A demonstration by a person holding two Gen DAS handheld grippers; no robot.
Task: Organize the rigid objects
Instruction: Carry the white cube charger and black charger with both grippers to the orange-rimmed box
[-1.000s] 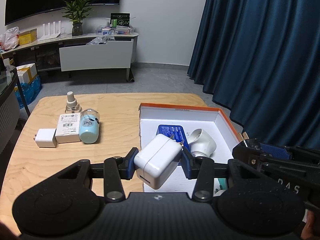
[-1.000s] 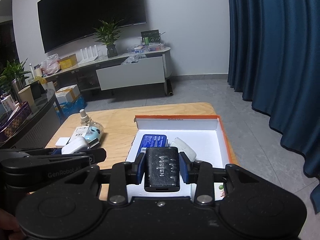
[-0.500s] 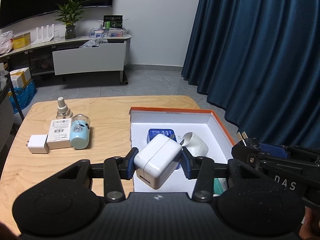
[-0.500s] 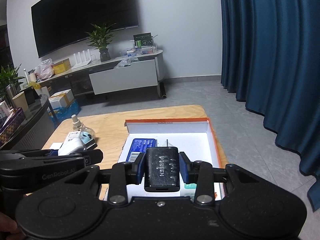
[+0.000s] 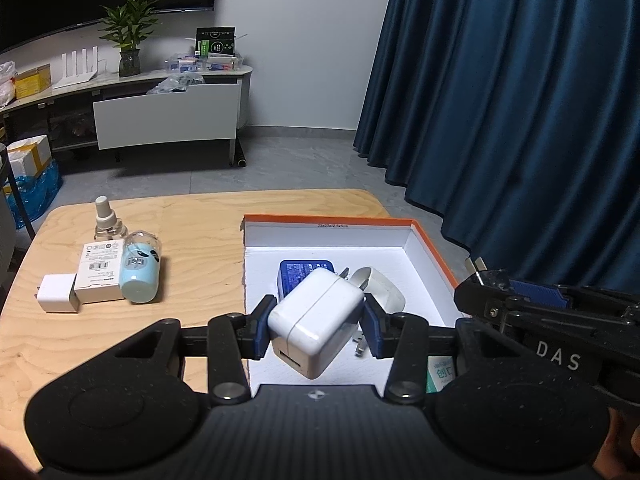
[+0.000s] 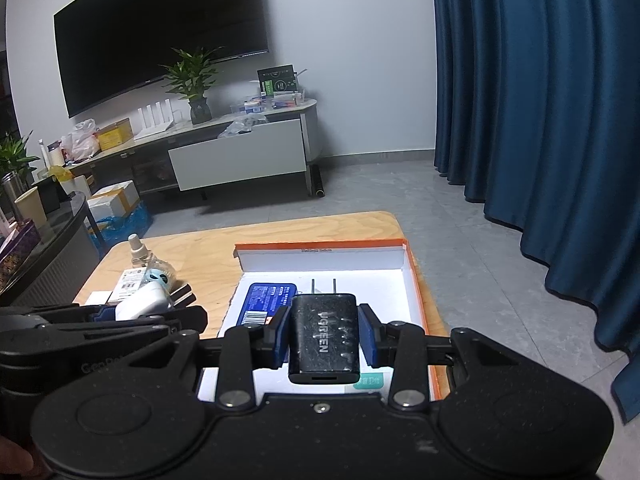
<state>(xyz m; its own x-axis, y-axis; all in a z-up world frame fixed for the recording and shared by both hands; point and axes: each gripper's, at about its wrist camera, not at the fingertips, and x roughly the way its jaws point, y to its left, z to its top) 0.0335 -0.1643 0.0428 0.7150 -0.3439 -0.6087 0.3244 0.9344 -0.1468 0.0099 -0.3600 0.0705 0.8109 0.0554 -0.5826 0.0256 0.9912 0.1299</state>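
My left gripper (image 5: 316, 328) is shut on a white power adapter (image 5: 316, 322), held tilted above the near left part of the orange-rimmed white box (image 5: 328, 222). My right gripper (image 6: 323, 338) is shut on a black UGREEN charger (image 6: 323, 336), prongs pointing forward, above the same box (image 6: 412, 280). Inside the box lie a blue pack (image 5: 296, 272), a white rounded plug (image 5: 380, 288) and a teal-labelled item (image 5: 438, 372). On the table to the left sit a small white cube charger (image 5: 58, 298), a white box (image 5: 100, 270), a light blue bottle (image 5: 140, 272) and a clear spray bottle (image 5: 105, 216).
The wooden table (image 5: 200, 240) stands on a grey floor. A dark blue curtain (image 5: 520, 120) hangs on the right. A TV cabinet (image 5: 160, 112) with a plant and clutter stands at the far wall. A dark round table (image 6: 48, 252) is at far left.
Both grippers have shifted right and forward over the box, each still holding its charger. The loose items on the table have not moved.
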